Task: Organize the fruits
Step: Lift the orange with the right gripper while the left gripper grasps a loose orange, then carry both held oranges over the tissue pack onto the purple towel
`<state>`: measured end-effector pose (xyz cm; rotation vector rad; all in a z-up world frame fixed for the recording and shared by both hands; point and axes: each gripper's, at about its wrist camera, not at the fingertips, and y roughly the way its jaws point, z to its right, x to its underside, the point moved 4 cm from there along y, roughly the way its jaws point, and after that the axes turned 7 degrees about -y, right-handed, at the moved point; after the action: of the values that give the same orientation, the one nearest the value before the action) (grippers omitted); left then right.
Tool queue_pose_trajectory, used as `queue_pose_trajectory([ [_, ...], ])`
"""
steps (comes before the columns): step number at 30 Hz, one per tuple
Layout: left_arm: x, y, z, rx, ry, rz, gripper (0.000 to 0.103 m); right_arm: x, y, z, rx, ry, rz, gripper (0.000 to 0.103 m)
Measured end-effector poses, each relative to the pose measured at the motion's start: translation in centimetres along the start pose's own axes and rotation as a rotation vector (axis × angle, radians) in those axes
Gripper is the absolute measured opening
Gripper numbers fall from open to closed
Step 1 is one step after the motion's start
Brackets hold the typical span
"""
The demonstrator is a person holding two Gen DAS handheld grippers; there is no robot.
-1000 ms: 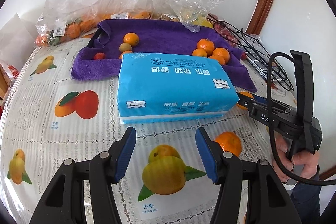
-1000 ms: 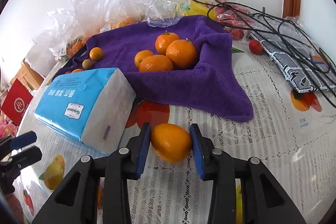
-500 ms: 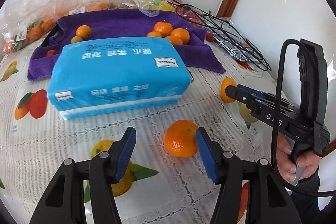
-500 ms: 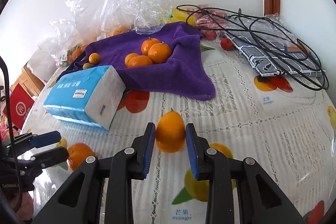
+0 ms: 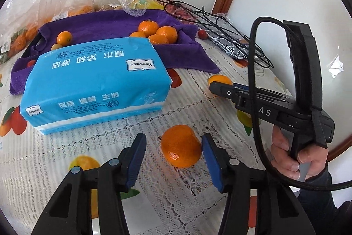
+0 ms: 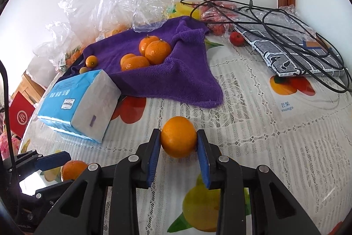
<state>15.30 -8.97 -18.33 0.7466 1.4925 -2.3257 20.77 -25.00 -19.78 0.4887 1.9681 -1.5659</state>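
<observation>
The right gripper (image 6: 178, 148) pinches an orange (image 6: 178, 136) in front of the purple towel (image 6: 176, 80). Only the left wrist view shows the left gripper (image 5: 173, 160) whole: its fingers have just been closing around a mandarin (image 5: 180, 145), gaps remaining, near the tissue pack (image 5: 94, 83).

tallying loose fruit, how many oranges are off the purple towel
2. One orange is pinched in the right tongs; the other orange sits on the table between the open left tongs. Others may hide behind the tissue pack.
</observation>
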Motion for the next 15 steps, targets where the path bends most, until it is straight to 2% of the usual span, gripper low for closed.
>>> queue_pose_trajectory([
  [2, 0.0, 0.0, 0.2, 0.028, 0.004, -0.008, 0.037, 0.0, 0.0, 0.1, 0.001, 0.005, 0.002, 0.032],
  [6, 0.5, 0.1, 0.8, 0.023, 0.041, -0.004, 0.037, 0.0, -0.2, 0.4, 0.017, 0.011, 0.003, 0.032],
  [9, 1.1, 1.2, 0.7, 0.018, 0.028, -0.064, 0.037, 0.2, -0.7, 0.7, 0.022, 0.027, 0.006, 0.032],
  [11, 1.1, 0.9, 0.7, -0.012, 0.03, -0.019, 0.037, 0.4, -1.3, 1.0, 0.038, 0.034, 0.011, 0.032],
  [15, 1.1, 0.7, 0.5, -0.012, 0.02, -0.009, 0.036, 0.9, -2.3, 1.5, 0.052, 0.048, 0.015, 0.032],
])
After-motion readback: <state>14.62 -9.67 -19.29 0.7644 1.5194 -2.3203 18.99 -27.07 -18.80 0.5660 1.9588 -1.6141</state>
